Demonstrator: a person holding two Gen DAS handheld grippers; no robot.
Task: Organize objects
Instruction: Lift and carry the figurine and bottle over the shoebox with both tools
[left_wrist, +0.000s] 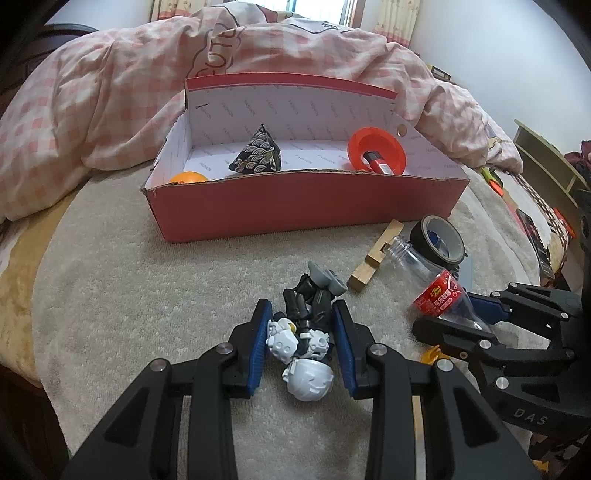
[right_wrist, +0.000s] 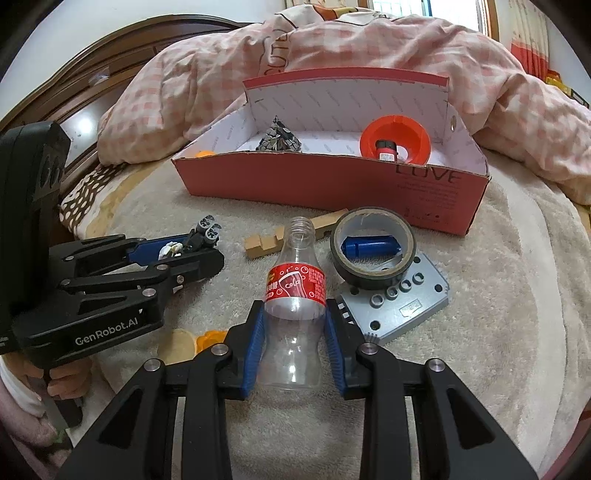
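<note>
Just in front of the red cardboard box (left_wrist: 306, 206), on the bed, the left tongs (left_wrist: 300, 345) pinch a jointed toy robot (left_wrist: 308, 332), light but loose-limbed, at its torso. The right tongs (right_wrist: 293, 343) squeeze an empty plastic bottle (right_wrist: 295, 295), slick and crushable, by its base.

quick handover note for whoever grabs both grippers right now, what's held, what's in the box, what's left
Left gripper: shut on the toy robot figure, still on the blanket.
Right gripper: shut on the empty cola bottle, lying on the blanket.
In the red box: patterned pouch, orange ball, orange funnel with a small red item inside.
Left out: wooden block, tape roll with a blue piece inside, grey plate.
Next, probably: lift both held items into the box.
</note>
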